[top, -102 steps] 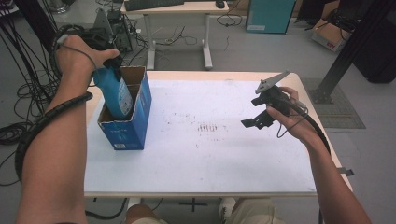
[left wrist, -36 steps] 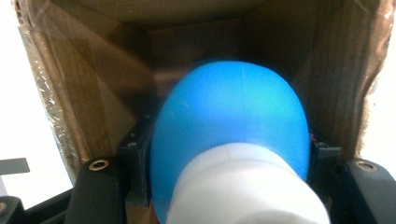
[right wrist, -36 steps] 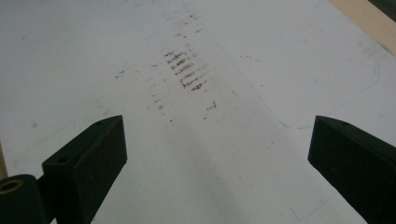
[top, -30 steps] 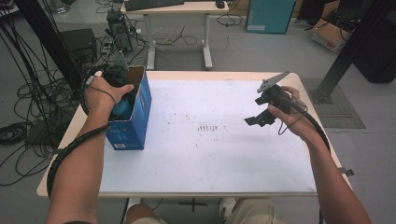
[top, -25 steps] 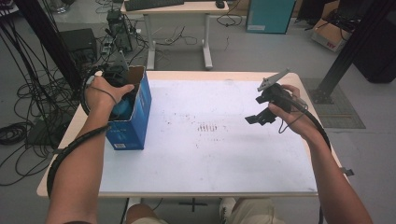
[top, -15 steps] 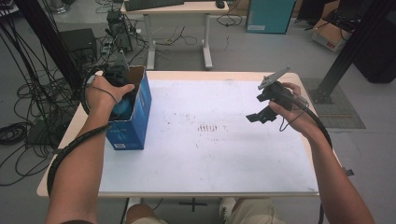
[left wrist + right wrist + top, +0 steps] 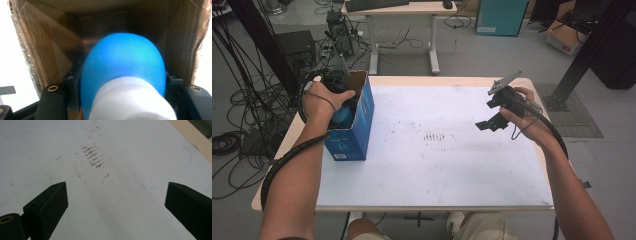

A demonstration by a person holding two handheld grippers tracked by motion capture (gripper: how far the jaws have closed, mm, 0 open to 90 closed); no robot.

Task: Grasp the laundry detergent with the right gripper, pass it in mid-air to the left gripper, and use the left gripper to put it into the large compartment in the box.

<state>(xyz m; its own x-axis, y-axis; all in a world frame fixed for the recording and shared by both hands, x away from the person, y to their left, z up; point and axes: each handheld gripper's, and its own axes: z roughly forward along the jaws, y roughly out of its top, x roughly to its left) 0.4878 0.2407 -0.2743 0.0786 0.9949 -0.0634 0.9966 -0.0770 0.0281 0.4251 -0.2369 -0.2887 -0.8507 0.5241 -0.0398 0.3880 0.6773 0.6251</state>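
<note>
Jaws clamp blue bottle [image 7: 122, 70] inside box [image 7: 357, 125].

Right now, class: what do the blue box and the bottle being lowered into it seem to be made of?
Blue box: looks like printed cardboard, since the left gripper view shows brown corrugated inner walls with a taped edge. Bottle: probably plastic, smooth matte blue with a faint mould seam; its white ribbed cap looks plastic too.
</note>
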